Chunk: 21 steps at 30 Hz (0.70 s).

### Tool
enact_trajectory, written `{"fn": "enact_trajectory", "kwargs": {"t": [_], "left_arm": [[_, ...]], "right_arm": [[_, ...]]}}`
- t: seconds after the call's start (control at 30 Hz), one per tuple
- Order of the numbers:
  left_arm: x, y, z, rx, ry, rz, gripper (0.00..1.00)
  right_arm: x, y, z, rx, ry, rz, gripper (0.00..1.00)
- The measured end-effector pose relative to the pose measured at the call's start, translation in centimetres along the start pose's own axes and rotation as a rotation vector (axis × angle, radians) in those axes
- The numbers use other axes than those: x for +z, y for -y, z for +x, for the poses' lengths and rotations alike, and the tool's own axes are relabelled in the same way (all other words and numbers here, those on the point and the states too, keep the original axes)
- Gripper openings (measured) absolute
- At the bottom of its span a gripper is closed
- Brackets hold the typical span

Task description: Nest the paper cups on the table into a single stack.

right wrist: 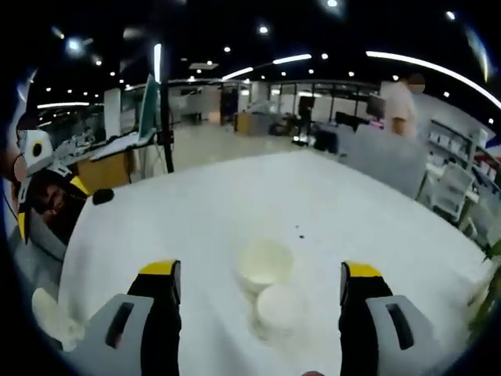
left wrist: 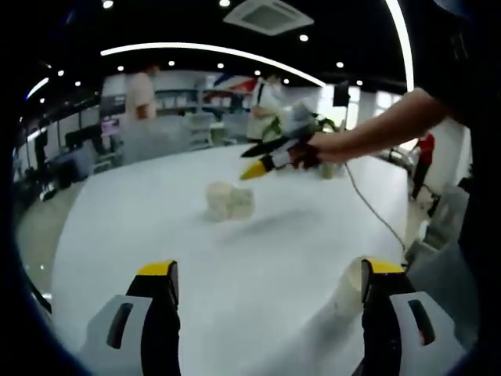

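Observation:
Two pale paper cups point(left wrist: 229, 201) stand close together in the middle of the white table point(left wrist: 156, 243). My right gripper point(left wrist: 252, 163), held in a hand, hovers just beyond and above them. In the right gripper view one cup point(right wrist: 266, 265) shows its open mouth and the other point(right wrist: 280, 307) lies nearer, both below and between the jaws of my open right gripper point(right wrist: 260, 270). A third cup point(left wrist: 348, 286) sits by the right jaw of my open left gripper point(left wrist: 270, 270). That cup point(right wrist: 51, 317) and the left gripper point(right wrist: 48, 205) also appear in the right gripper view.
A thin cable point(left wrist: 376, 211) runs across the table's right side. Another cup-like object point(left wrist: 329, 168) and plants point(left wrist: 325, 124) are at the far edge. A small black object point(right wrist: 102, 196) lies near the table's edge. People point(left wrist: 141, 94) and desks stand beyond.

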<state>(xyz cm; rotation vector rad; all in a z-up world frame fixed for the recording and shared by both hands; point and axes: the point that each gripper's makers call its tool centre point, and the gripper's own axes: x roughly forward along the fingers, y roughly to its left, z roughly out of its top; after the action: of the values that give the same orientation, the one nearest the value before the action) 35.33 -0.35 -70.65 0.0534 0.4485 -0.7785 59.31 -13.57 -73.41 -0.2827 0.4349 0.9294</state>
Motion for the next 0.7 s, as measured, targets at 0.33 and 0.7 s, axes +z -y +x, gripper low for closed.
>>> {"fn": "enact_trajectory", "kwargs": {"t": [0.33,0.7], "left_arm": [[-0.3,-0.5,-0.6,0.020,0.006,-0.005,0.98],[-0.8,-1.0,-0.5,0.045,0.000,-0.031,0.99]], "right_arm": [[-0.9,0.4,3.0,0.016,-0.022,-0.015,0.71],[-1.5,0.1,4.2,0.035,-0.065,-0.006,0.65]]}}
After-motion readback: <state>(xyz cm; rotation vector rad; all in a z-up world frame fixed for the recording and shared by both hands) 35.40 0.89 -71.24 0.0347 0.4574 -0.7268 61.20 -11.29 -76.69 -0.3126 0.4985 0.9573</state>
